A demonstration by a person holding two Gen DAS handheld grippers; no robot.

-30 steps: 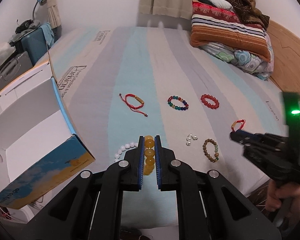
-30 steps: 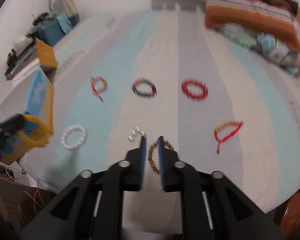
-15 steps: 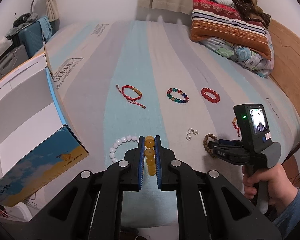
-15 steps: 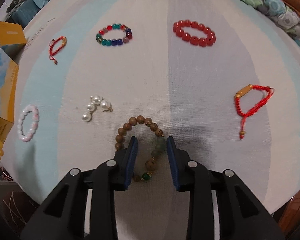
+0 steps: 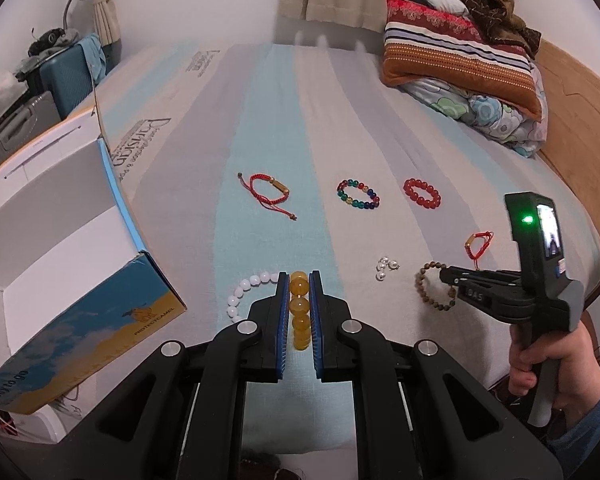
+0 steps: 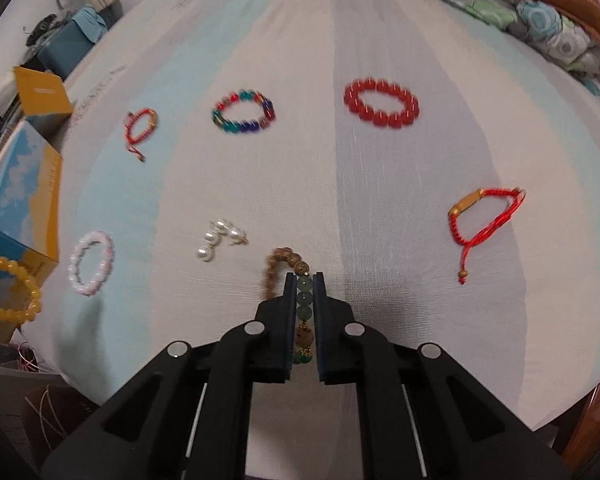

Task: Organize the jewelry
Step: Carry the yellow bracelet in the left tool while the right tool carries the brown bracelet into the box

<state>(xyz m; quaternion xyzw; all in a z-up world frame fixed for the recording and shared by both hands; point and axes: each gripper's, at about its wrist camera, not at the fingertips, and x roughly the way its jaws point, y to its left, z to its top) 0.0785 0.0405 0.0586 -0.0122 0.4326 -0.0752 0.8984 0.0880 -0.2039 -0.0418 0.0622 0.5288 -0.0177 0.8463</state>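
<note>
While my left gripper (image 5: 299, 280) hangs above the bed (image 5: 284, 128) with its fingers (image 5: 283, 320) pinched tight on a yellow bead bracelet (image 5: 300, 312), my right gripper (image 6: 304, 276) is down at the sheet, its fingers (image 6: 289, 312) closed on the green beads of a wooden bead bracelet (image 6: 278, 268); the brown part of that loop curls out just left of the tips and lies on the fabric. Just beyond and left of my right fingers sits a small cluster of pearl earrings (image 6: 220, 236), and farther left a white bead bracelet (image 6: 91, 268) lies flat, near the corner of a blue and yellow box (image 6: 24, 200). Off to the right of those fingers is a red cord bracelet (image 6: 486, 220) with a gold tube. Farther ahead, in a row across the bed, lie another red cord bracelet (image 6: 140, 128) at the left, a multicoloured bead bracelet (image 6: 243, 112) in the middle and a red bead bracelet (image 6: 381, 102) at the right. From my left wrist view the white bead bracelet curves out just left of the left fingers, the open box (image 5: 60, 248) stands well to their left at the bed's edge, and my right hand (image 5: 548, 364) grips the other tool's handle at the far right. Striped pillows and a folded quilt (image 5: 460, 64) are piled at the far right corner of the bed.
</note>
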